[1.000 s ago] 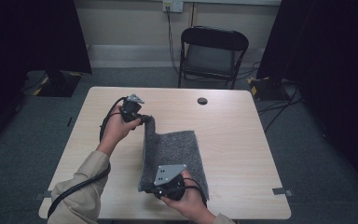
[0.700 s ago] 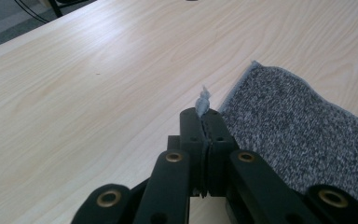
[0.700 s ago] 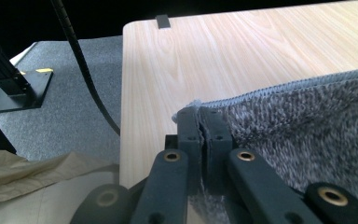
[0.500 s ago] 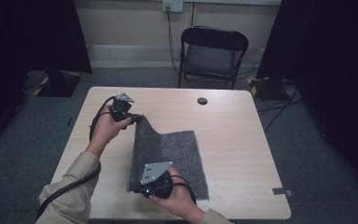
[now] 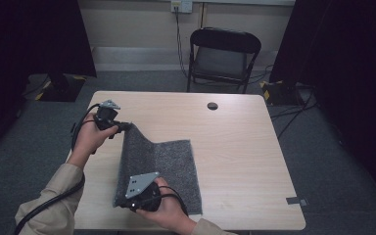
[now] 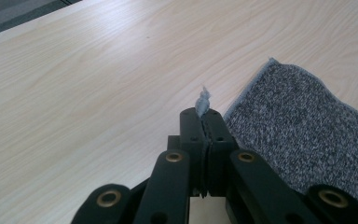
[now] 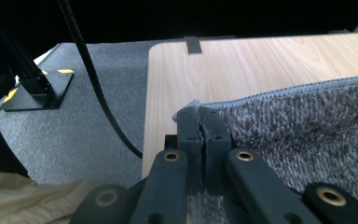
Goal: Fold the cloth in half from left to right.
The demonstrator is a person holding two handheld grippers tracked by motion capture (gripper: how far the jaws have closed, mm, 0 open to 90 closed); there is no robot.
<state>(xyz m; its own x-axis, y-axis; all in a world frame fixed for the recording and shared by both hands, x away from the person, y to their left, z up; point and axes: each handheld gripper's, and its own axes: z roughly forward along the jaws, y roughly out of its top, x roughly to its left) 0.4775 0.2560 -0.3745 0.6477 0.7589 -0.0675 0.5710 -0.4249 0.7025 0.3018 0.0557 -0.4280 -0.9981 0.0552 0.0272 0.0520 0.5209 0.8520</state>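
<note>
Left tool (image 5: 126, 126) sits near the desk's (image 5: 235, 147) left edge, about midway along it, held in the person's left hand (image 5: 89, 138). Its jaws are clamped tight on the far left corner of a grey cloth (image 5: 164, 166); in the left gripper view a tuft of that corner pokes out past the closed tips of the left tool (image 6: 204, 113), with the cloth (image 6: 307, 135) trailing off to the right over bare wood. That corner is lifted off the desk, so the cloth's left strip stands up as a ridge along a fold.

The rest of the cloth lies flat on the near half of the desk, left of centre, its near edge close to the desk's near edge.

Right tool (image 5: 122, 203) is at the cloth's near left corner, by the desk's near edge, in the right hand (image 5: 169, 213), grey plate on top. Jaws pinched closed on the cloth's hem, seen in the right gripper view: right tool (image 7: 199, 112), cloth (image 7: 307, 135) running right.

Small dark round thing (image 5: 212, 105) near the desk's far edge, well apart from the cloth. Black folding chair (image 5: 223, 56) on the floor beyond the far edge.
</note>
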